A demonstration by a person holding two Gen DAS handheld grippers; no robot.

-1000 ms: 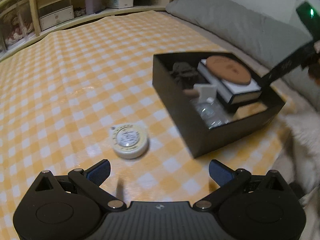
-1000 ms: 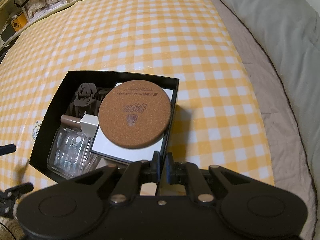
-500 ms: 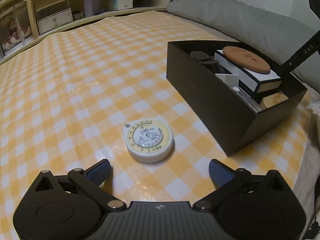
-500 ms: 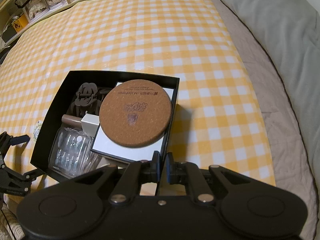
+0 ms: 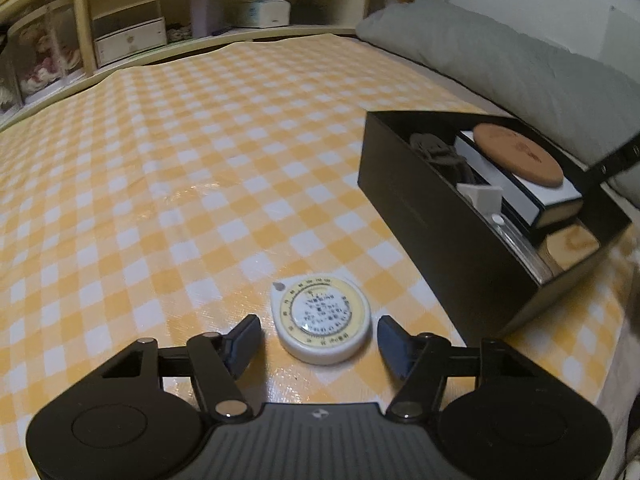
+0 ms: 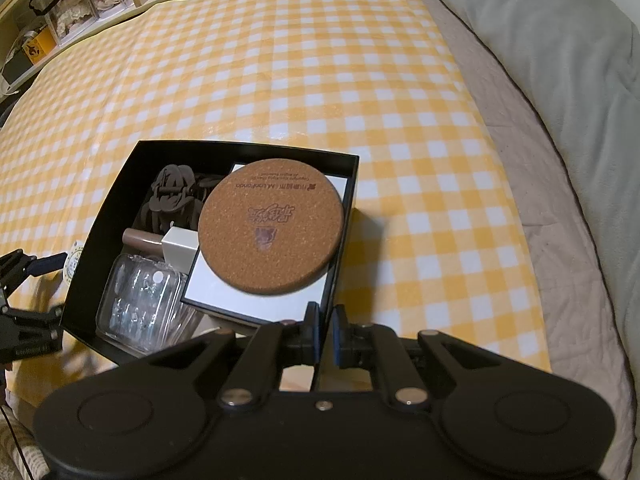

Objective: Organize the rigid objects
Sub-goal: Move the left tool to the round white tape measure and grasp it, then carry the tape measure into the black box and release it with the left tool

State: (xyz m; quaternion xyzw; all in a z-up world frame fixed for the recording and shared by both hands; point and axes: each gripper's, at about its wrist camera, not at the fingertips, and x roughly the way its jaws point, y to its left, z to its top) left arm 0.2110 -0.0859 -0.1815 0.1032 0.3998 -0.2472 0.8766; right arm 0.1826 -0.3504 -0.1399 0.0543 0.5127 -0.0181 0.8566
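Cream-white and round, the tape measure (image 5: pixel 323 322) lies flat on the yellow checked cloth (image 5: pixel 200 160) low in the left wrist frame, right of centre. The left gripper (image 5: pixel 318 340) is spread wide around it, one blue-padded finger on each side, both just beside its rim with a sliver of cloth visible between; neither pad touches it. Right of the tape, in the middle right of the frame, stands the black box (image 5: pixel 424 216), near but apart.

In the right wrist view the right gripper (image 6: pixel 325 338) at lower centre is clenched on the near wall of the black box (image 6: pixel 120 176), its two fingers almost together with the thin wall between them. Inside the box a cork coaster (image 6: pixel 271 227) rests on a white-topped box (image 6: pixel 248 300), with a dark hair clip (image 6: pixel 172 196) and a clear plastic case (image 6: pixel 140 300) to the left. The left gripper shows at the left edge of this frame.
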